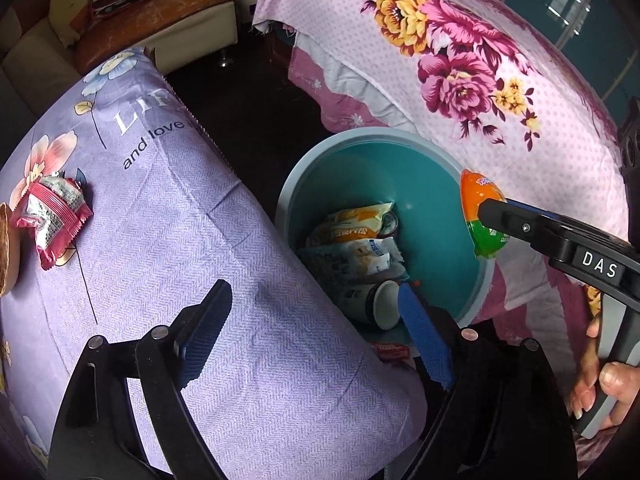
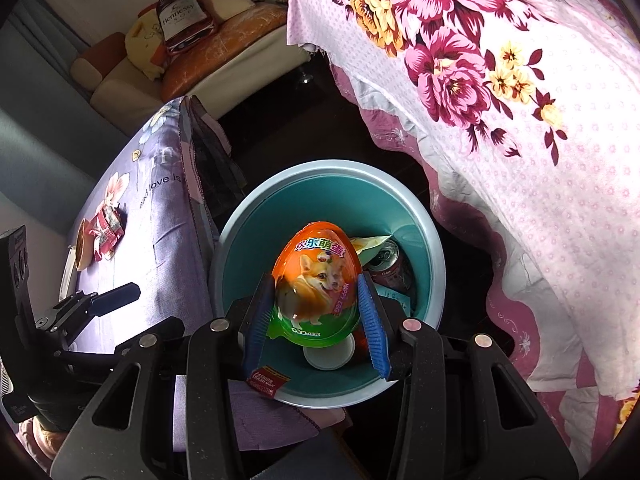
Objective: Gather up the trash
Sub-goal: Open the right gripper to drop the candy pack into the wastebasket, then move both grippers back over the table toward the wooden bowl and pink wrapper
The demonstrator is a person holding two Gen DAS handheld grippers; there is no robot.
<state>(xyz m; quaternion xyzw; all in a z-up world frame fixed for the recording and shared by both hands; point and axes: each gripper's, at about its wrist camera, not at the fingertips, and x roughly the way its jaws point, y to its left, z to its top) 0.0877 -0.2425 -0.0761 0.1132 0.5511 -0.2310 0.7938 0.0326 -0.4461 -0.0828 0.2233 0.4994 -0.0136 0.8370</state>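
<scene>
While the right tongs (image 2: 316, 316) are clamping an orange-and-green egg-shaped package (image 2: 316, 284) directly above the teal trash bin (image 2: 434, 280), the drop-off step is in hand. The next move likely calls for parting those jaws so the egg falls among the wrappers and cup inside. The left tongs (image 1: 312, 334) are standing apart and empty over the bin's near rim. A red snack wrapper (image 1: 50, 220) is lying on the purple bed (image 1: 240, 340), probably next; floral bedding is crowding the bin's far side.
</scene>
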